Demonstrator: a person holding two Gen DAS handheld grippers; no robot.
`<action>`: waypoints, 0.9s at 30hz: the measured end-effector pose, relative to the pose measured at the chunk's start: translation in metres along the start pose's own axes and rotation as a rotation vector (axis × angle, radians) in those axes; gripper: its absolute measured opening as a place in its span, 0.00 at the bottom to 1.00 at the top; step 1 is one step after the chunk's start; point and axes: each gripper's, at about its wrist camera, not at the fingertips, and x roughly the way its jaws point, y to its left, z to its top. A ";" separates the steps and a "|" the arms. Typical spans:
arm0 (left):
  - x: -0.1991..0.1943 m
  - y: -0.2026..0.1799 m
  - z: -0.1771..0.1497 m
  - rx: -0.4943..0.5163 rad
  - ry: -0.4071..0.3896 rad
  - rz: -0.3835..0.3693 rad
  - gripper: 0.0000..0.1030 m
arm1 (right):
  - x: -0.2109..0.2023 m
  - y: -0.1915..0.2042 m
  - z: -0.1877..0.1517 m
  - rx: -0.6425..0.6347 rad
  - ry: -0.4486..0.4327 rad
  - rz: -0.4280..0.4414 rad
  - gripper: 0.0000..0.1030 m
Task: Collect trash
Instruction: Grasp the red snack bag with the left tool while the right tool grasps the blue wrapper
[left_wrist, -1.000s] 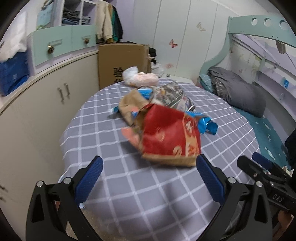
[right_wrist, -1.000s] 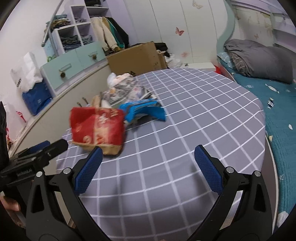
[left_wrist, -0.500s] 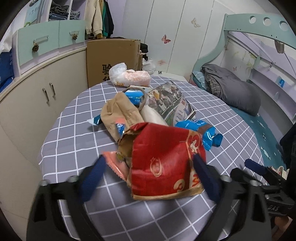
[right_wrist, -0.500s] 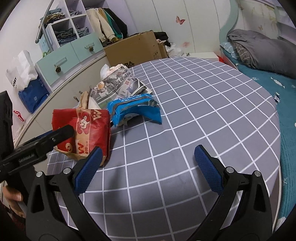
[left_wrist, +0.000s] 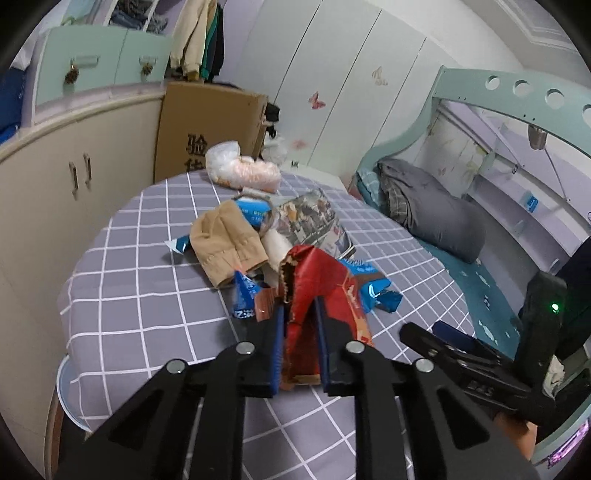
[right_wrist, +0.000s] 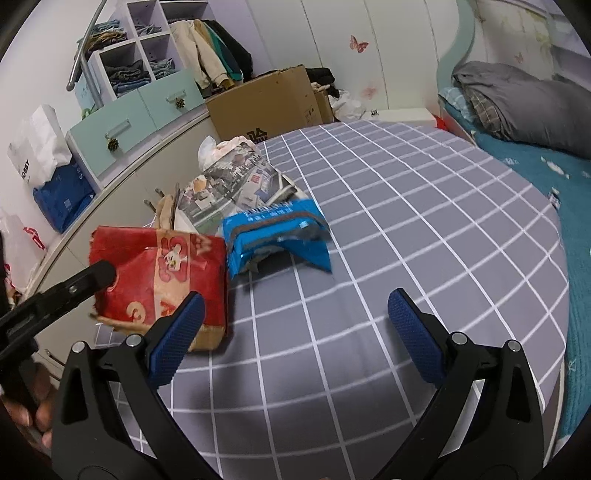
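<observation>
A red paper bag (left_wrist: 325, 284) stands at the near end of a trash pile on the round table with its grey checked cloth (right_wrist: 406, 221). My left gripper (left_wrist: 300, 332) is closing, and its blue pads pinch the bag's crumpled edge. In the right wrist view the same red bag (right_wrist: 155, 269) sits at the left, with one left finger (right_wrist: 74, 288) against it. My right gripper (right_wrist: 295, 325) hangs open over bare cloth, nothing between its fingers. A blue wrapper (right_wrist: 273, 236), a newspaper (right_wrist: 236, 181) and a tan paper bag (left_wrist: 225, 240) lie behind the red bag.
A clear plastic bag with pink contents (left_wrist: 243, 170) lies at the table's far edge. A cardboard box (left_wrist: 207, 122) and a curved cabinet (left_wrist: 55, 177) stand to the left. A bed with a grey quilt (left_wrist: 436, 218) borders the right side.
My left gripper's jaws went from wide open to pinched on the red bag, which now stands narrower and taller. The right gripper drifted closer to the pile and stayed open.
</observation>
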 end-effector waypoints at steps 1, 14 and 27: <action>-0.004 0.000 0.000 -0.004 -0.013 -0.009 0.13 | 0.001 0.003 0.002 -0.011 -0.003 -0.007 0.94; -0.101 -0.003 0.005 -0.012 -0.360 0.258 0.12 | 0.028 0.042 0.030 -0.252 0.007 -0.085 0.94; -0.115 0.037 -0.008 -0.074 -0.344 0.361 0.12 | 0.039 0.050 0.024 -0.324 0.062 -0.104 0.15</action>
